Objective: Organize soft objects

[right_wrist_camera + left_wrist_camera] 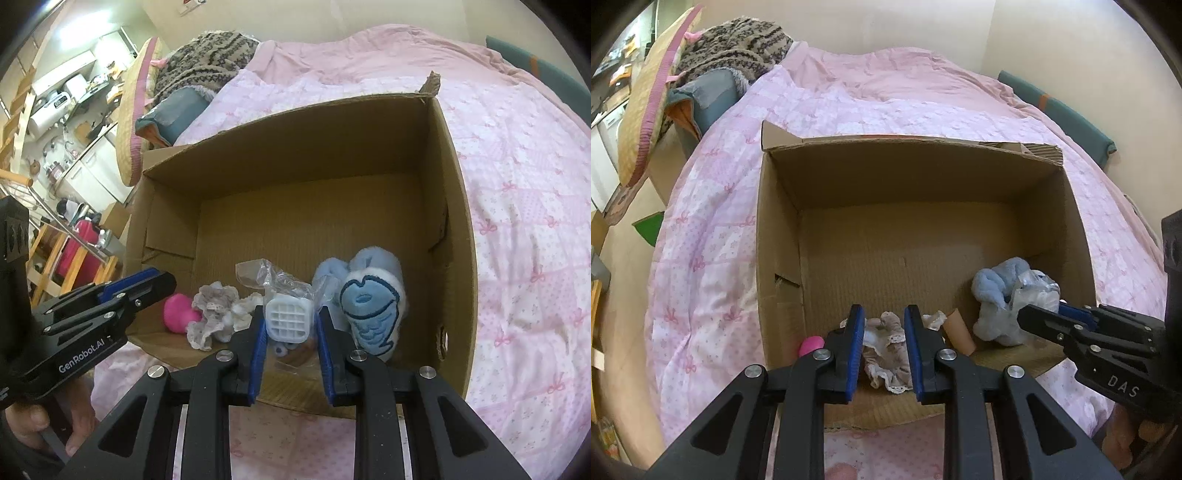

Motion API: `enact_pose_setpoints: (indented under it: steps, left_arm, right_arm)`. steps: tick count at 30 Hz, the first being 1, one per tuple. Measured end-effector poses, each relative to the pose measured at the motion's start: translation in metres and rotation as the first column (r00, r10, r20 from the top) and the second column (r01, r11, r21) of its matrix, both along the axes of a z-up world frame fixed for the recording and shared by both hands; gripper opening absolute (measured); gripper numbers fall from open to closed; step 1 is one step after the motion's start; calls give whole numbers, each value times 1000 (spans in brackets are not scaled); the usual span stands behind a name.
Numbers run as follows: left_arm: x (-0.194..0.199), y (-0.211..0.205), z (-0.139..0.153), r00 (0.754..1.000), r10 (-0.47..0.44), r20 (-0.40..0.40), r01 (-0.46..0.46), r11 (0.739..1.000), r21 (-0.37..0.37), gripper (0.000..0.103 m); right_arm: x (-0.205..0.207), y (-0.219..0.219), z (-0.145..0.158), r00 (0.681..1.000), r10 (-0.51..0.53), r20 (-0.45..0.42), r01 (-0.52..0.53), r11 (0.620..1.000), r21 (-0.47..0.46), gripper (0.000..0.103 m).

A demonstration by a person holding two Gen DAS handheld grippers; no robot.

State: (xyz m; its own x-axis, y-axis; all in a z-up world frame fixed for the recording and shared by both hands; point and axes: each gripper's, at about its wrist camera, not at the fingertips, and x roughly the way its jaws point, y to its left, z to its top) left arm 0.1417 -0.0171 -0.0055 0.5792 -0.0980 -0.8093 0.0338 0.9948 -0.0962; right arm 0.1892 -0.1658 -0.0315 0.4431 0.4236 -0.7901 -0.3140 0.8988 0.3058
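An open cardboard box (779, 229) (454, 206) lies on a pink bedspread. Inside near its front lie a lacy beige cloth (886, 354) (214, 314), a pink ball (811, 345) (179, 314), a blue plush (993, 291) (373, 314), a white grid block in clear plastic (288, 319) and a tan tube (958, 330). My left gripper (884, 354) is open, its jaws on either side of the lacy cloth. My right gripper (290, 347) is open, its jaws on either side of the white block.
The pink bedspread (871, 96) (524, 184) surrounds the box. A patterned knit blanket (738, 44) and pillows (650, 103) lie at the bed's far left. Shelves and a kitchen area (62, 110) stand beyond the bed.
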Motion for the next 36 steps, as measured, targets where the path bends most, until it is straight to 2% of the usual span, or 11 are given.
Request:
enact_pose_setpoints:
  steps: [8, 10, 12, 13, 15, 19, 23, 27, 29, 33, 36]
  left_arm:
    - [-8, 2, 11, 998, 30, 49, -31, 999, 25, 20]
    - [-8, 4, 14, 997, 40, 59, -42, 999, 30, 25]
    - [-9, 6, 16, 997, 46, 65, -48, 998, 31, 47]
    - [-10, 7, 18, 996, 50, 71, -52, 998, 32, 53]
    - [-12, 8, 21, 995, 61, 84, -64, 997, 35, 70]
    - [-26, 12, 41, 984, 90, 152, -96, 995, 36, 79]
    - [-55, 21, 82, 953, 120, 278, -118, 993, -22, 100]
    - [-78, 26, 103, 933, 134, 334, -132, 991, -31, 102]
    - [-85, 29, 106, 932, 142, 333, -139, 990, -32, 102]
    - [-102, 32, 106, 923, 180, 339, -212, 975, 59, 102]
    - [-110, 37, 96, 942, 166, 291, -191, 980, 59, 102]
  right_arm:
    - [0, -8, 4, 1000, -19, 15, 19, 999, 27, 28]
    - [1, -10, 5, 999, -30, 17, 29, 999, 34, 31]
    - [1, -13, 7, 999, -42, 22, 41, 998, 47, 37]
    - [1, -15, 9, 999, -46, 26, 45, 997, 59, 54]
    - [-3, -18, 15, 997, -62, 55, 57, 994, 89, 74]
    - [-17, -24, 40, 983, -91, 162, 73, 991, 115, 74]
    - [-43, -30, 79, 945, -126, 301, 94, 989, 117, 75]
    - [-64, -36, 106, 922, -170, 349, 138, 984, 114, 101]
    - [-75, -38, 112, 917, -179, 356, 146, 982, 116, 103]
    - [-91, -32, 115, 916, -165, 365, 150, 986, 69, 103]
    - [-111, -25, 114, 897, -153, 414, 160, 987, 18, 103]
